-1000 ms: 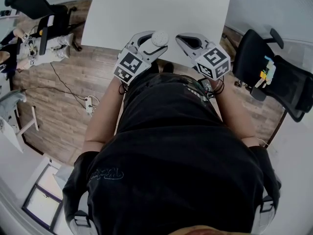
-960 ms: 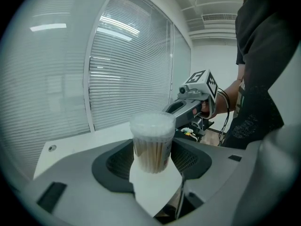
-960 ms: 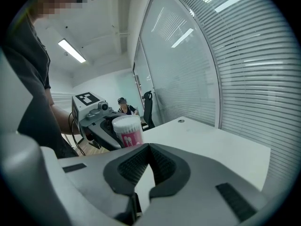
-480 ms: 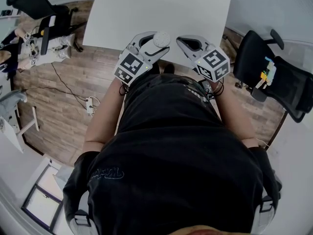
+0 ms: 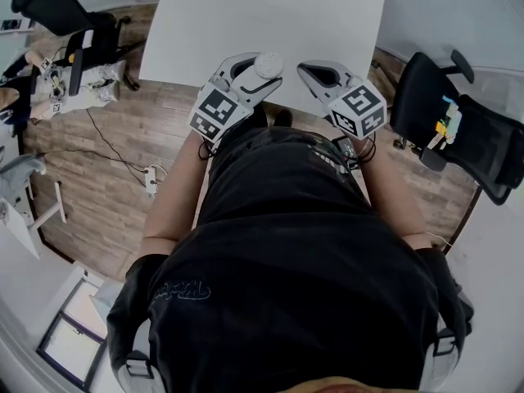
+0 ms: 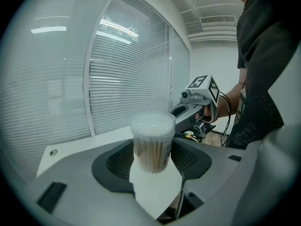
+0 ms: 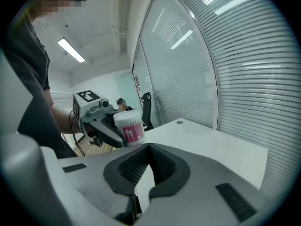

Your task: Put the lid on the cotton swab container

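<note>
Overall: a person in a black shirt point(image 5: 286, 244) stands at the near edge of a white table point(image 5: 270, 15), with one gripper in each hand.
Left gripper point(image 5: 260, 72): jaws wide apart and clamped on the container, one pad on each side of it.
Container point(image 6: 151, 145): clear, round and upright, held between the left jaws over the table's near edge and lifted off the surface.
Swabs point(image 6: 151, 155): pale sticks packed upright inside, seen through the clear wall.
Container top: white, round and cloudy; whether a cap sits there or only the cotton tips show cannot be told.
Label: a pink panel on the container's side, seen from the right gripper view.
Right gripper point(image 7: 149, 152): jaws pressed together with nothing between them.
Gripper relation: the two tips lie side by side at the table edge; the right tips are near the container but apart from it.
Table surface: bare white in the head view.
Blinds point(image 6: 127, 79): slatted window wall behind the table in both gripper views.
Chair point(image 5: 458, 129): black office chair at the person's right, well apart from the table.
Floor point(image 5: 106, 162): wood planks, with a cable running across.
</note>
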### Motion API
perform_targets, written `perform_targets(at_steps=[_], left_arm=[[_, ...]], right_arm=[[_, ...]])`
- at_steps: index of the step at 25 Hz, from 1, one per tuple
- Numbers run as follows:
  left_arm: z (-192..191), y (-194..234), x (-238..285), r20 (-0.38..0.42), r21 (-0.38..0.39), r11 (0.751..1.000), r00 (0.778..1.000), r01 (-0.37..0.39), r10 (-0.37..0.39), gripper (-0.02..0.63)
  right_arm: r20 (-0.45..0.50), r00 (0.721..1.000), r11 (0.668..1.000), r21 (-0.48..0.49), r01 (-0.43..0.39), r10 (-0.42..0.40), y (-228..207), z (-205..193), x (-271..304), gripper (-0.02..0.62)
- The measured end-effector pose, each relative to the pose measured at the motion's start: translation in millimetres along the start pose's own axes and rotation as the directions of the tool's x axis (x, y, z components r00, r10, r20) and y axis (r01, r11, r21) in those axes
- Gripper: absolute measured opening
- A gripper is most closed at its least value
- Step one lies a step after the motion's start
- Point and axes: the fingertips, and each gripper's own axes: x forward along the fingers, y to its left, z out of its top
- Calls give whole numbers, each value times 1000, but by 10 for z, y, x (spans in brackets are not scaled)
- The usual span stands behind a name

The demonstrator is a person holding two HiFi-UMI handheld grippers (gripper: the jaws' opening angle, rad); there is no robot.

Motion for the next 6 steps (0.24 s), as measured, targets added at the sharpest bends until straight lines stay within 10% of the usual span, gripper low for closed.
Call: perform_targets(at_steps=[6], left_arm=[[20,32,-5,3,0,1000,1000,-9,9,255]], right_arm=[[1,1000,1000,2,-7,7,13,-7,-20,23]])
